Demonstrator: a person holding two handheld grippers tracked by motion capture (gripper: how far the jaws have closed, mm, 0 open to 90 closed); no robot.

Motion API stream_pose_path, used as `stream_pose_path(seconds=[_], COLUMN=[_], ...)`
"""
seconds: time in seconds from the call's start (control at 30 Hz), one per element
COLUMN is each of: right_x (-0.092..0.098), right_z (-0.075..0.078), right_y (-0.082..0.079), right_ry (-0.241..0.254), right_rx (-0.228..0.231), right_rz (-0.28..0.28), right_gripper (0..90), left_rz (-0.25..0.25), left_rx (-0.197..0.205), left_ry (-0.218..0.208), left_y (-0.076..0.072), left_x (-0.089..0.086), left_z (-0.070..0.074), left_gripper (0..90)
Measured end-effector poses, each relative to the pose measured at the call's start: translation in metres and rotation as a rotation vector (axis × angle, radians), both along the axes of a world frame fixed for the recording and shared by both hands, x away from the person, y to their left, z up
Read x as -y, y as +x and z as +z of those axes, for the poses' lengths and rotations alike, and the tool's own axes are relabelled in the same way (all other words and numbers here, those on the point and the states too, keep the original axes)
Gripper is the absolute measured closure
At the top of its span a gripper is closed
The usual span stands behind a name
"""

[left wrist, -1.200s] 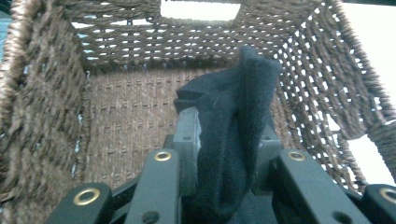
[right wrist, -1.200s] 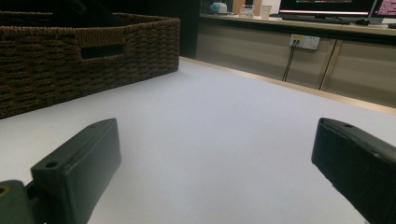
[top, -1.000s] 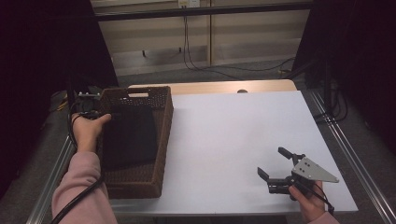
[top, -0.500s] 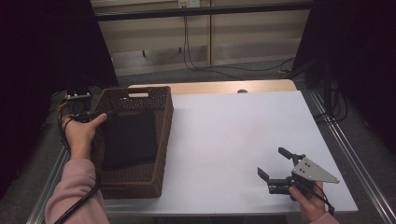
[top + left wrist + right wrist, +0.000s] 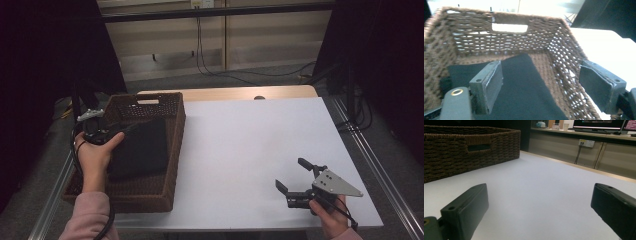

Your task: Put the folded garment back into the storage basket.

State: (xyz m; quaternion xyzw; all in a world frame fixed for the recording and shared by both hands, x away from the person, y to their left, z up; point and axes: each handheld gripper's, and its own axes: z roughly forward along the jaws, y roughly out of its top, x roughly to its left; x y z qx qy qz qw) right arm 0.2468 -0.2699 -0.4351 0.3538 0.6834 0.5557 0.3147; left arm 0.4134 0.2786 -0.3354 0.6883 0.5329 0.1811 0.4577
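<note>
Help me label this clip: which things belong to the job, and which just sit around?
In the job:
- wicker basket
- black cloth lying in it
- left tool, open above the cloth

Lying about:
- right tool, open, idle over the white table
- wall cables

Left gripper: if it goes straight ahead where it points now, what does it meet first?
Probably the black cloth lying in the wicker basket; beyond it, the basket's far wall. The left gripper has open jaws, just opened.

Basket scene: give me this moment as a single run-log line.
left gripper: jaws just opened, above black cloth, not gripping | cloth: lying in wicker basket | right gripper: open, nothing between jaws, over white table
</note>
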Motion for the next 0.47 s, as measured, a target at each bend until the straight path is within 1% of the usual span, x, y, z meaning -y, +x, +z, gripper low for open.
stream_pose_path(seconds=[0.03,0.13,0.17,0.2,0.23,0.27,0.3,0.33,0.4,0.43,0.47], right_x=[0.0,0.001,0.001,0.001,0.001,0.001,0.001,0.001,0.001,0.001,0.001], right_z=[0.0,0.0,0.0,0.0,0.0,0.0,0.0,0.0,0.0,-0.001,-0.001], right_y=[0.0,0.0,0.0,0.0,0.0,0.0,0.0,0.0,0.0,0.0,0.0], right_ry=[-0.003,-0.002,-0.004,-0.002,-0.003,-0.003,-0.004,-0.004,-0.008,-0.008,-0.008], right_rx=[0.006,-0.003,-0.005,0.0,0.0,-0.002,-0.003,-0.002,-0.004,-0.003,-0.004], right_rz=[0.002,-0.005,-0.008,-0.004,-0.005,-0.004,-0.004,-0.004,-0.007,-0.007,-0.006], right_gripper=[1.3,1.3,1.3,1.3,1.3,1.3,1.3,1.3,1.3,1.3,1.3], left_rz=[-0.005,-0.016,-0.019,-0.021,-0.027,-0.032,-0.033,-0.031,-0.042,-0.038,-0.046], left_rx=[0.001,0.018,0.022,0.038,0.036,0.058,0.063,0.077,0.074,0.093,0.085], left_ry=[0.008,-0.01,-0.001,0.0,-0.007,0.0,-0.008,-0.001,-0.005,-0.012,-0.011], left_y=[-0.001,-0.005,-0.006,-0.007,-0.009,-0.01,-0.012,-0.014,-0.017,-0.018,-0.019], left_x=[0.002,0.008,0.009,0.011,0.012,0.013,0.015,0.017,0.018,0.02,0.021], left_z=[-0.001,-0.004,-0.005,-0.006,-0.006,-0.007,-0.008,-0.008,-0.011,-0.012,-0.013], left_gripper=[18.4,17.4,17.4,17.2,16.7,16.6,16.1,15.8,15.3,14.5,14.5])
